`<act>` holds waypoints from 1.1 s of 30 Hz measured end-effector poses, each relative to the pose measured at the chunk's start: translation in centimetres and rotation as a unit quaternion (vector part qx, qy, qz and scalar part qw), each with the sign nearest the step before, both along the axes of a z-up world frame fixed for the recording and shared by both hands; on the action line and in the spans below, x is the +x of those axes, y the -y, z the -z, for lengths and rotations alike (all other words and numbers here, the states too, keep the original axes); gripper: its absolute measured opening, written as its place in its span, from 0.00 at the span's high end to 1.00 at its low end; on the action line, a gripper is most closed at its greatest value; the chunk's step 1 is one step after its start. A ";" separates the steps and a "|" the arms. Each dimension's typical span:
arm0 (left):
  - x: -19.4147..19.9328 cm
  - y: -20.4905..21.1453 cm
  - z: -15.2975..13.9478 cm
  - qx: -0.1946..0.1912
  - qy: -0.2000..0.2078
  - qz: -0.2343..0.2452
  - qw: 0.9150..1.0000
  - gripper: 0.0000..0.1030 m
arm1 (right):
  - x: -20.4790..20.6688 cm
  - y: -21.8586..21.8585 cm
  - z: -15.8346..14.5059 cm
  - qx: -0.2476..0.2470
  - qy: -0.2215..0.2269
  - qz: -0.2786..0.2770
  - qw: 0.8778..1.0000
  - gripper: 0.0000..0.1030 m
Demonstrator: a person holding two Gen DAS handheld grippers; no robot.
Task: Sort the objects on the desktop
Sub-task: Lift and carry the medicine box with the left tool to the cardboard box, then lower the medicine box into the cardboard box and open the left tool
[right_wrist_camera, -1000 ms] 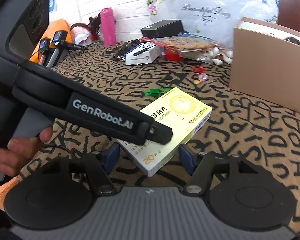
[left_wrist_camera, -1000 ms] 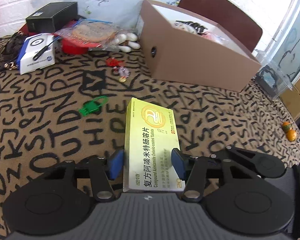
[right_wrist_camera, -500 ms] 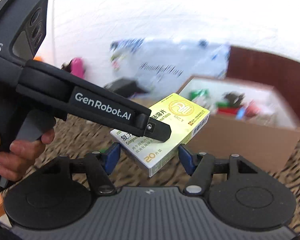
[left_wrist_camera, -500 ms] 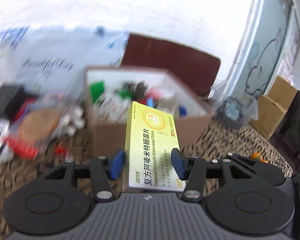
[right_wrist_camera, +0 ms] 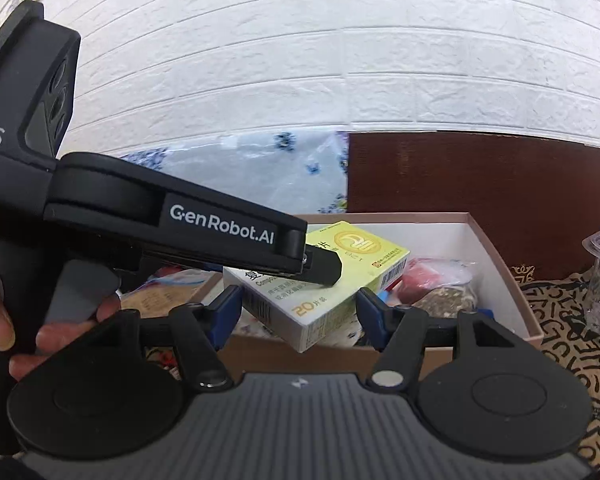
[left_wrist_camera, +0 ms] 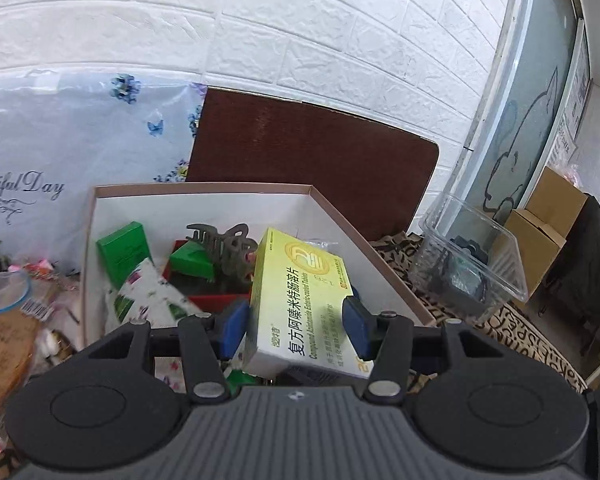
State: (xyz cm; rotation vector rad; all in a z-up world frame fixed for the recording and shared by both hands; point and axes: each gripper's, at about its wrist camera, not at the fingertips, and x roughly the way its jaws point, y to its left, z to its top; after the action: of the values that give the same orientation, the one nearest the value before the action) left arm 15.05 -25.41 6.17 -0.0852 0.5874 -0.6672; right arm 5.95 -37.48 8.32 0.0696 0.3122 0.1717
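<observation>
Left gripper [left_wrist_camera: 296, 330] tilted down and forward, blue pads [left_wrist_camera: 232, 330] pressed on both sides of the yellow tablet box [left_wrist_camera: 300, 300], box held up in the air. Right gripper [right_wrist_camera: 300, 316] roughly level, jaws partly apart, straddling the same box; contact unclear. Person's left hand [right_wrist_camera: 40, 320] wraps the left gripper's handle, fingers on the grey trigger.

Bright daylight, wall [left_wrist_camera: 300, 20] near overexposed; sharp focus; strong fisheye bending at edges.
</observation>
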 end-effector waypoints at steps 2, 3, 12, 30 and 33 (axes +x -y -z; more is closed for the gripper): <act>1.2 0.8 0.3 0.003 -0.004 0.002 1.000 0.47 | 1.2 0.5 0.3 0.006 -0.001 0.004 1.000 0.40; 1.8 1.3 0.6 0.005 -0.006 0.004 1.000 0.47 | 2.0 0.9 0.6 0.010 -0.003 0.007 1.000 0.40; 5.4 3.6 3.5 0.029 -0.035 0.012 0.999 0.49 | 5.7 3.0 3.3 0.026 -0.033 0.017 0.999 0.40; 1.7 1.7 3.2 0.042 -0.019 -0.012 0.999 0.05 | 4.8 2.2 3.5 0.023 -0.022 0.061 0.998 0.10; -0.5 0.7 2.7 0.042 -0.001 -0.020 0.999 0.04 | 3.3 1.5 2.9 0.019 -0.016 0.065 0.998 0.07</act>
State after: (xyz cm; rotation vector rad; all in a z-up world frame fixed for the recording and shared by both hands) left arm 14.58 -26.16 3.47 -0.0198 0.6138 -0.6026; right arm 9.23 -39.01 5.46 0.1297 0.3354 0.0470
